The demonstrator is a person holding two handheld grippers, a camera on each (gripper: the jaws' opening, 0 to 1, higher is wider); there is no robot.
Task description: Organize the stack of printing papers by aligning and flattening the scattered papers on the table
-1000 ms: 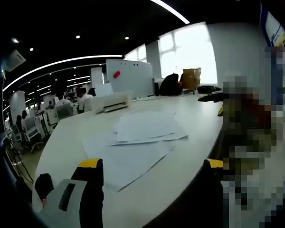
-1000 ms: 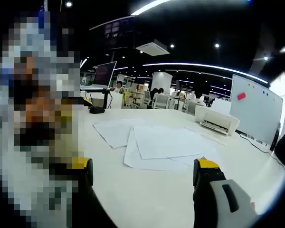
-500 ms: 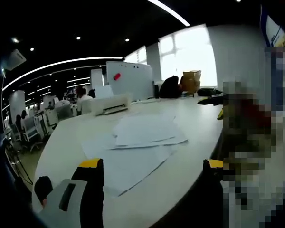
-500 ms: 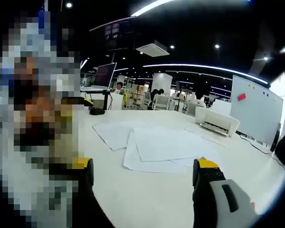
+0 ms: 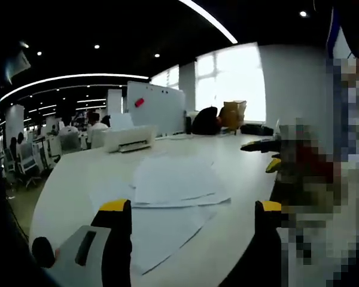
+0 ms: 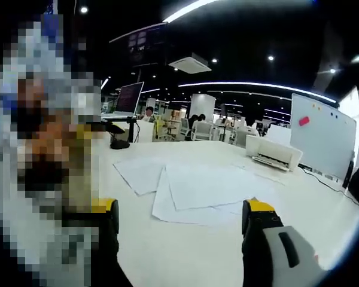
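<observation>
We log: papers fanned on tabletop; printer, seemingly; left tongs, right tongs spread, empty.

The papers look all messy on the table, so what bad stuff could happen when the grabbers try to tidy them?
1. The papers lie loose and overlapping, so a push from the right gripper may crease or slide them rather than line them up.
2. One sheet near the left gripper reaches close to the table edge and might slip off.
3. Flat sheets may be hard for the open jaws to pinch.
</observation>
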